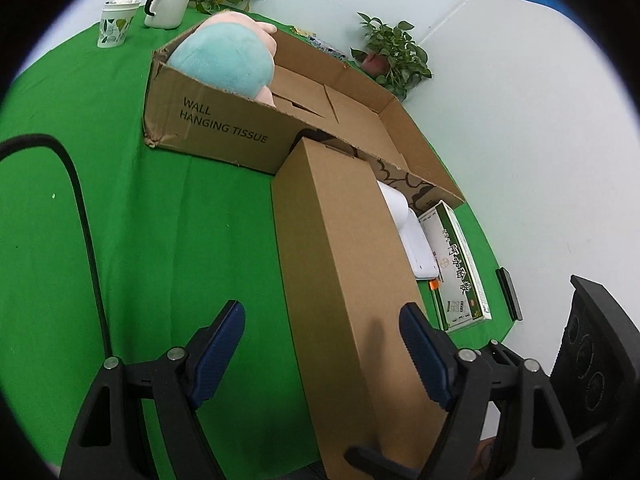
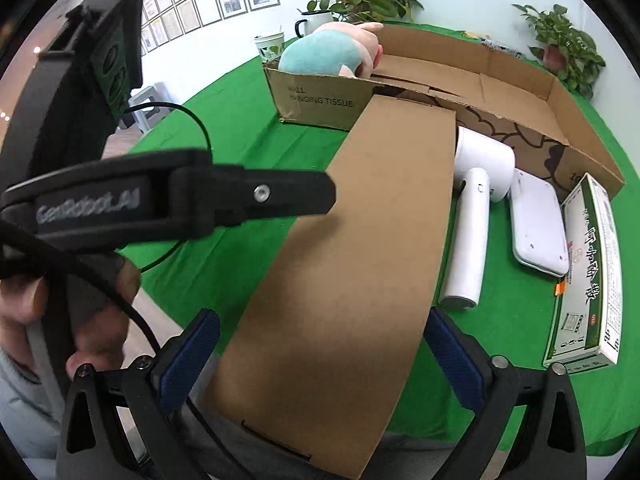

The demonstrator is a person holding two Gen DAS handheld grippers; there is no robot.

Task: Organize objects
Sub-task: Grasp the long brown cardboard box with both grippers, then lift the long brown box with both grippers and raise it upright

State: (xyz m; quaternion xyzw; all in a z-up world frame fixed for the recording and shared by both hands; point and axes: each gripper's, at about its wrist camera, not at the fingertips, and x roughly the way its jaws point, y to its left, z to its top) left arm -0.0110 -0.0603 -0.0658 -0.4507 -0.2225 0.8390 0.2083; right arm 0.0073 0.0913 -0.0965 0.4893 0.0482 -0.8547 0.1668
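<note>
A long flat brown cardboard box (image 1: 340, 240) (image 2: 360, 220) lies on the green tablecloth, running from the near edge up to a big open carton (image 1: 224, 128) (image 2: 320, 100) marked WALL HANGING TISSUE. My left gripper (image 1: 322, 309) stands open over the box's near part; its right finger is close to the box's right edge and its left finger is well clear. My right gripper (image 2: 320, 315) is open and straddles the box's near end, pads beside both long edges. A teal and pink plush toy (image 1: 224, 60) (image 2: 324, 54) sits in the carton's left end.
Right of the long box lie a white hair dryer (image 2: 476, 208), a flat white device (image 2: 536, 224) and a green-and-white packet (image 2: 592, 272). Two mugs (image 1: 168, 4) and potted plants (image 1: 394, 56) stand at the back. A hand (image 2: 100, 280) holds the left gripper's body.
</note>
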